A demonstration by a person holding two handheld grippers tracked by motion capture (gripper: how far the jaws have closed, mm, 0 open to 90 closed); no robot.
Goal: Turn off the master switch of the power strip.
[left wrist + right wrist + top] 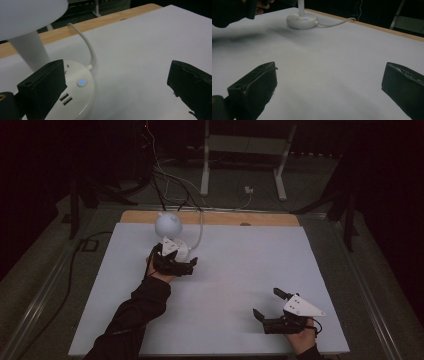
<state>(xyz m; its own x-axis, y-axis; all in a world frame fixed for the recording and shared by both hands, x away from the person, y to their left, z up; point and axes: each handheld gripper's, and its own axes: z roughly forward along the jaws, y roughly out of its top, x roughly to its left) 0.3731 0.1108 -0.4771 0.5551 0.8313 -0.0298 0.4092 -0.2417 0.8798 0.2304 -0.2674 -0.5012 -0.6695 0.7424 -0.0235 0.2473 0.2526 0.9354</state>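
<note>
A white desk lamp stands at the back left of the table, with a round head (167,224), a stem (30,50) and a flat round base (182,251). A button (81,81) on the base (82,97) glows blue, beside two USB ports (66,98). My left gripper (175,256) hovers open at the base, its left jaw over the base's near side and its right jaw over the bare sheet (115,85). My right gripper (267,303) is open near the front right with nothing between its jaws (329,87). The lamp base (302,20) lies far ahead of it.
A white cable (88,45) runs from the lamp base back over the wooden table edge (210,217). A white sheet (240,265) covers the table. Cables and a metal stand frame (245,150) sit on the dark floor behind it.
</note>
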